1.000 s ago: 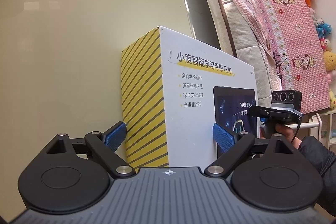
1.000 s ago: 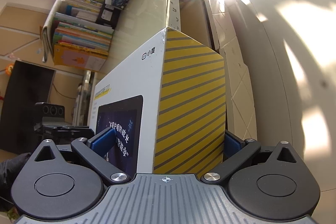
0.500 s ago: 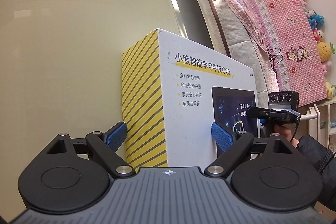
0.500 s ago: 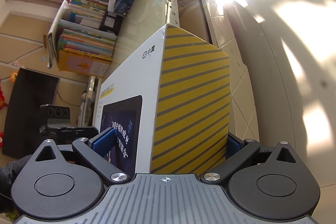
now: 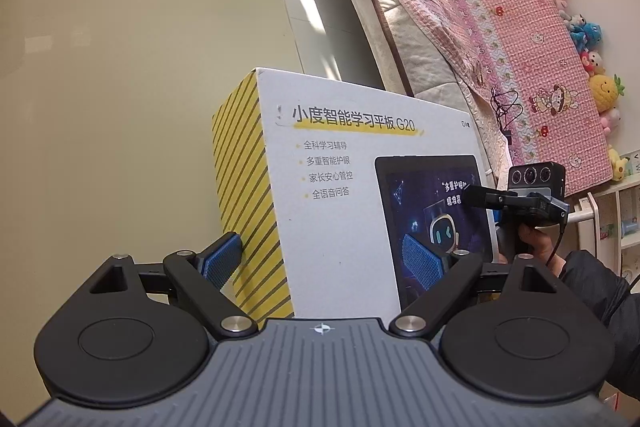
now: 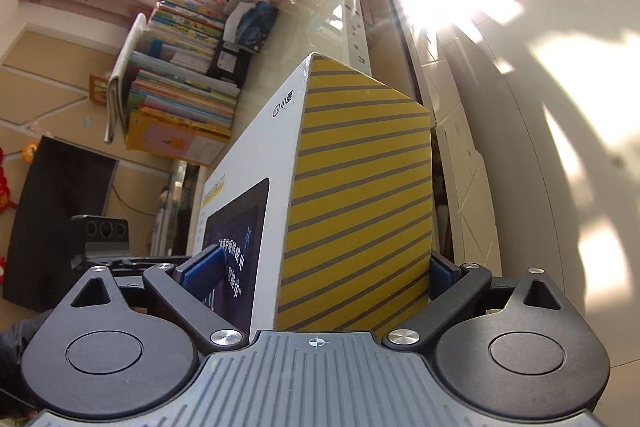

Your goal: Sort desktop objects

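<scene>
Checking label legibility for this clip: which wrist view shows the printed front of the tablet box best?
The left wrist view: the tablet box turns its white front to the camera, with the headline, the bullet lines and the tablet picture readable. In the right wrist view the box shows mostly its yellow striped end; the front is a steep sliver.

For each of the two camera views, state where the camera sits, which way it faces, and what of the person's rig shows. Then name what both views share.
Left wrist: sits on the left gripper, looking along its fingers at the tablet box; beyond, the right gripper in a hand, a pink quilt.
Right wrist: sits on the right gripper, facing the box's striped end; beyond, a book stack.
Shared: the box, clamped at opposite ends.
</scene>
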